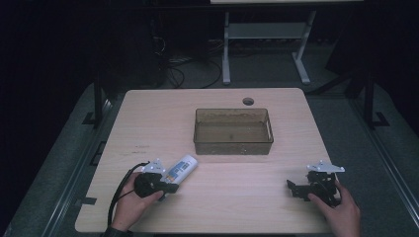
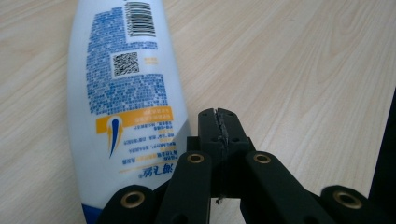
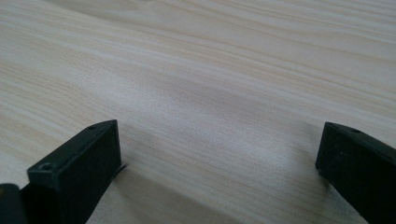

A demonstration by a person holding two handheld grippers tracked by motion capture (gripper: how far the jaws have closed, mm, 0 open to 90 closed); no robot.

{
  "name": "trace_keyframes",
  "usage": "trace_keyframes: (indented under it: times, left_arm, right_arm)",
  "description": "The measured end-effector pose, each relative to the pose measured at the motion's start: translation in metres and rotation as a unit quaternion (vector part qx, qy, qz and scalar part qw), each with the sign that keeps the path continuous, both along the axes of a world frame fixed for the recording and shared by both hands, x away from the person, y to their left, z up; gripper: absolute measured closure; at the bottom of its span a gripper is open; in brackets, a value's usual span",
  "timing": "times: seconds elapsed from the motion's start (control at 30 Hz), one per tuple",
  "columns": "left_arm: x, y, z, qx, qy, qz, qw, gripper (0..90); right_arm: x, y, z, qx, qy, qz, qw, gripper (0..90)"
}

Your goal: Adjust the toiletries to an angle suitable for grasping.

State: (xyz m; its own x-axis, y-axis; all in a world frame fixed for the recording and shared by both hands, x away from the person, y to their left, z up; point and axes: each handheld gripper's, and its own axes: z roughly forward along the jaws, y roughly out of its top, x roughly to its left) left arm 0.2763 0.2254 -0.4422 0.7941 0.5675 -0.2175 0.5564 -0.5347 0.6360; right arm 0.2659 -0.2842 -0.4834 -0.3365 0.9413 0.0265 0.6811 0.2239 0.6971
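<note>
- Left gripper [image 1: 170, 187] is seen low on the table [image 1: 237, 207], at about 7 o'clock from the table centre; its fingers [image 2: 219, 130] are pressed together, nothing pinched between them.
- Bottle [image 1: 181, 169], white with blue print, is lying flat just beside the shut fingers, on their 10–11 o'clock side in the left gripper view [image 2: 121, 102]; whether it is touched by the gripper body cannot be told.
- Long axis of the bottle is run from 7 to 1 o'clock in the high view, far end aimed toward the bin.
- Right gripper [image 1: 295, 189] is rested at about 4–5 o'clock, well apart from the bottle; its fingers [image 3: 79, 163] are spread wide over bare table, nothing held.
- Left hand [image 1: 132, 205] is judged the nearer one for the bottle; the fingers would need to be opened and shifted sideways across the bottle's short axis.
- Clear brown bin [image 1: 233, 143] is sat farther off at 12 o'clock, looks empty, near the bottle's far end but apart from it.
</note>
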Motion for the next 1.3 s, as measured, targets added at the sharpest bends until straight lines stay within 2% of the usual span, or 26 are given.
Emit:
trace_keyframes:
  times: [0.7, 1.3]
  left_arm:
    - [0.006, 0.032, 0.003, 0.008, -0.008, 0.050, 0.9987, 90.0]
    - [0.011, 0.058, 0.003, 0.014, -0.015, 0.095, 0.9953, 90.0]
  right_arm:
    - [0.000, 0.000, 0.000, 0.000, 0.000, 0.000, 1.0000, 0.0]
    - [0.000, 0.000, 0.000, 0.000, 0.000, 0.000, 1.0000, 0.0]
